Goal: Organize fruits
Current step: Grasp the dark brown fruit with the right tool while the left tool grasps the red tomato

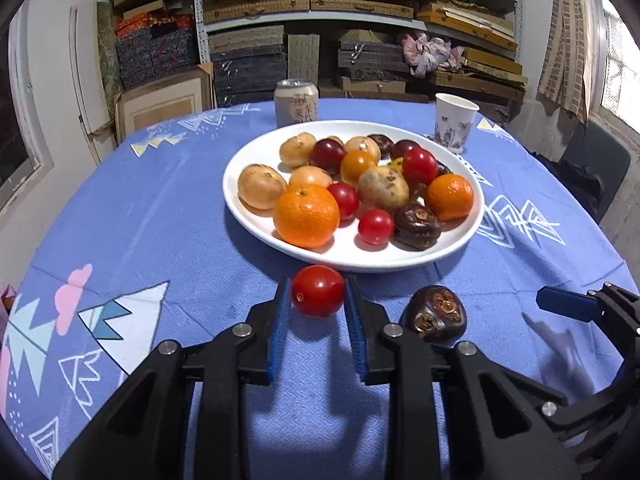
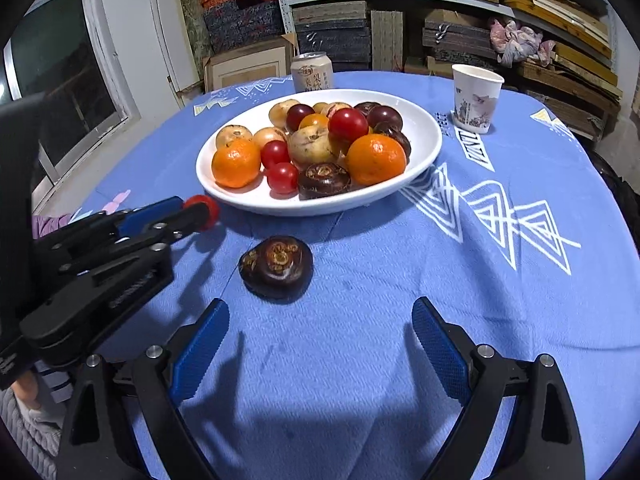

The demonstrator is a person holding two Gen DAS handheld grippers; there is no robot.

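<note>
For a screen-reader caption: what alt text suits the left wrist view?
The left hand-held gripper is shut on a red cherry tomato on a blue tablecloth, before a white plate of mixed fruit; a dark water chestnut lies beside it.

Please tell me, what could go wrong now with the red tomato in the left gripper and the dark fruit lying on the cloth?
The left gripper pinches the cherry tomato near the fingertips, so it may slip out or get squashed. The dark water chestnut lies loose before the open right gripper; a careless approach could push it toward the plate.
</note>
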